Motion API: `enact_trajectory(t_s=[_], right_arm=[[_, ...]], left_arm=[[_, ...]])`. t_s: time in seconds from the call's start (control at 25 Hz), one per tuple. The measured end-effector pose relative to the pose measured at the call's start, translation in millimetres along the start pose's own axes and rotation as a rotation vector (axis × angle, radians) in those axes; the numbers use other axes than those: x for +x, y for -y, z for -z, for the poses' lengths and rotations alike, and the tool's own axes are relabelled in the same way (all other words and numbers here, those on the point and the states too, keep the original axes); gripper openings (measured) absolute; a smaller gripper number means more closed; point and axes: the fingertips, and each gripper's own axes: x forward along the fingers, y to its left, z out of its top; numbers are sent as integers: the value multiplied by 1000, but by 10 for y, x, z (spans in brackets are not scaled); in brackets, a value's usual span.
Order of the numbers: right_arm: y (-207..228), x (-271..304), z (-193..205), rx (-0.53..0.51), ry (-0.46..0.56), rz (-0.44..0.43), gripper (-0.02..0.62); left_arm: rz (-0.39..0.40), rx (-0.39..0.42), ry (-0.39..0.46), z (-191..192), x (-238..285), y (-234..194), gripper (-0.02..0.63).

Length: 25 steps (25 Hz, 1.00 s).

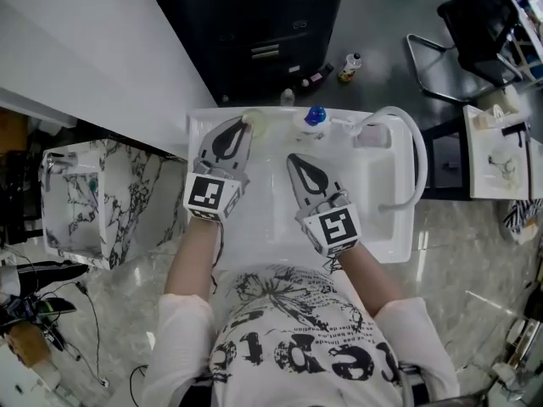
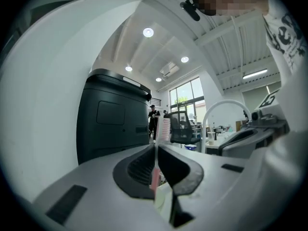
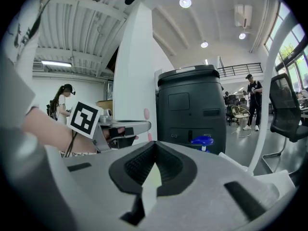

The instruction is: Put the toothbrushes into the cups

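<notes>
Looking down at a white sink (image 1: 386, 227) with both grippers over it. The left gripper (image 1: 243, 125) has its tip right by a pale see-through cup (image 1: 265, 125) at the far rim. The right gripper (image 1: 295, 161) sits nearer, mid-basin. Both look closed from up here. There's a blue-capped bottle (image 1: 316, 117) on the far side, a white curved faucet (image 1: 414, 147) on the right and a dark cabinet (image 1: 263, 32) beyond.
</notes>
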Motion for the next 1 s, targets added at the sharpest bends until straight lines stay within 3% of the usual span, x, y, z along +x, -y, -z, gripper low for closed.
enact_trajectory(t_s=[0.44,0.8,1.0], right_arm=[[179,128,280,20,-60,23,-8],[273,161,455,75,-84,46,-8],[249,154,480,78,-87,40,-8]], left_arm=[[-25,-96,-100,691,235,-158,25],[-66,-161,-140,878,324,-278,25],[-116,-110,-187,961,311,-331,26]])
